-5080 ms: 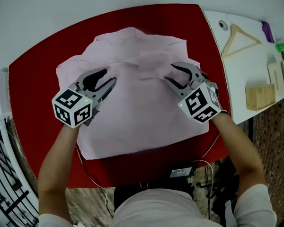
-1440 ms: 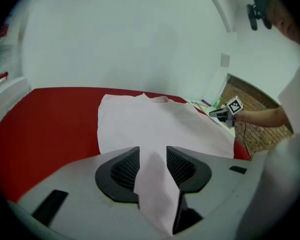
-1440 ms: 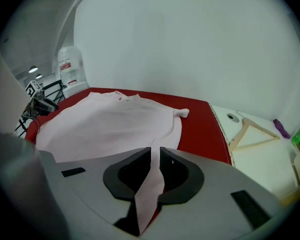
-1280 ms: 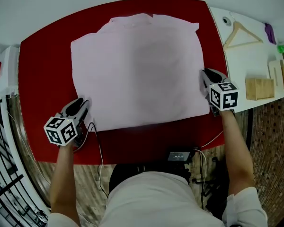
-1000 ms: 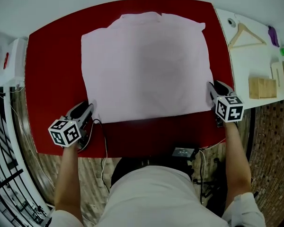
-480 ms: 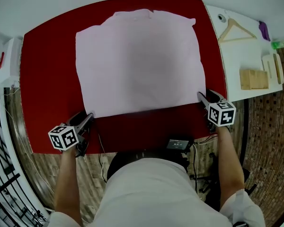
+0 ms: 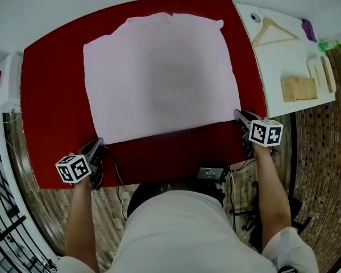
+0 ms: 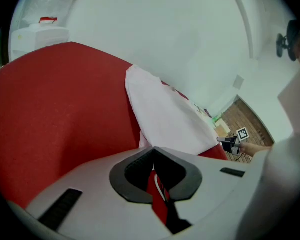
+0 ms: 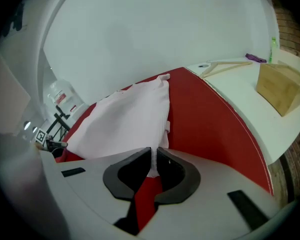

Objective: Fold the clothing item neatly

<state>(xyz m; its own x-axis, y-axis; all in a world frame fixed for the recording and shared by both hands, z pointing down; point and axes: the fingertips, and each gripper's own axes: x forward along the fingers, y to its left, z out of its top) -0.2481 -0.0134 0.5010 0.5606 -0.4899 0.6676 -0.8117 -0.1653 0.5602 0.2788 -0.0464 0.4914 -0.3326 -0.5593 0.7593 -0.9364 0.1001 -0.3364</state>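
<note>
the shirt (image 7: 159, 73) lies flat on the red desk (image 7: 51, 84), with no fold made yet. the right tool (image 7: 238, 115) has just closed on its near corner; the left tool (image 7: 97, 144) is closed tight at the other.

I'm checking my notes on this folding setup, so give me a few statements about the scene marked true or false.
1. The shirt lies spread flat on the red table. True.
2. The hanger lies on the shirt. False: it lies on the white table beside the red one.
3. The right gripper is empty. False: its jaws have just closed on the shirt's near right corner.
4. A wooden box stands on the white table. True.
</note>
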